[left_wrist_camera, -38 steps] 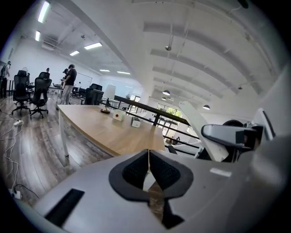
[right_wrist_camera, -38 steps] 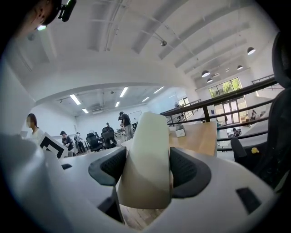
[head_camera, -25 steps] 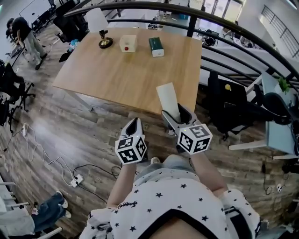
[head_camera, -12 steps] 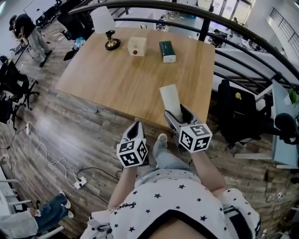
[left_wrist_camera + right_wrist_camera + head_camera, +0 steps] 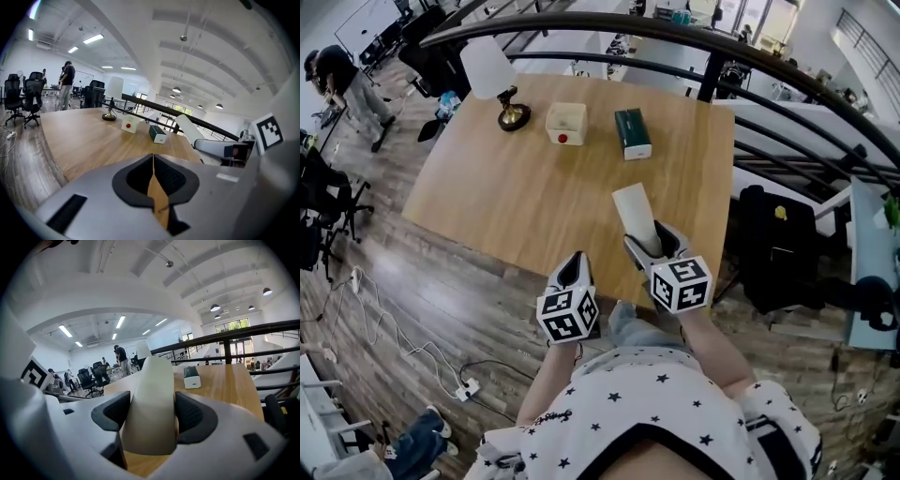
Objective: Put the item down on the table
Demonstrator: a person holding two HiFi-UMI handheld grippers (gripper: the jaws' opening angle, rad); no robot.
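**As the person closes in, the held item arrives over the worktop**

Whereas a second ago both tongs hung over the plank floor, short of the light wooden rectangular worktop [image 5: 516, 178], the person has since stepped forward. The worktop's near edge now lies just beneath them.

The right tongs [image 5: 653, 242] keep their hold on the pale cream, smooth-sided tall item with a rounded top [image 5: 636, 216]. The jaws stand wide, one dark pad pressed on each flank of it. The grip looks unchanged, and only the place has shifted. The item now stands in the air above the near right part of the worktop, leaning away from the person, and no view shows it touching the wood.

The left tongs [image 5: 574, 264] have come along at the left, at the worktop's near edge. Their jaws are brought together with nothing between them.

At the far side, well apart from the item, stand three things:
- a white-shaded lamp on a brass foot [image 5: 492, 73]
- a cream box with a red dot [image 5: 565, 123]
- a dark green box with a white end [image 5: 632, 132]

For the task, I judge the approach to be about done. Bare wood lies under and ahead of the item, so what remains is to lower it until it rests and then part the jaws. Being tall and narrow, it may tip if let go upright.
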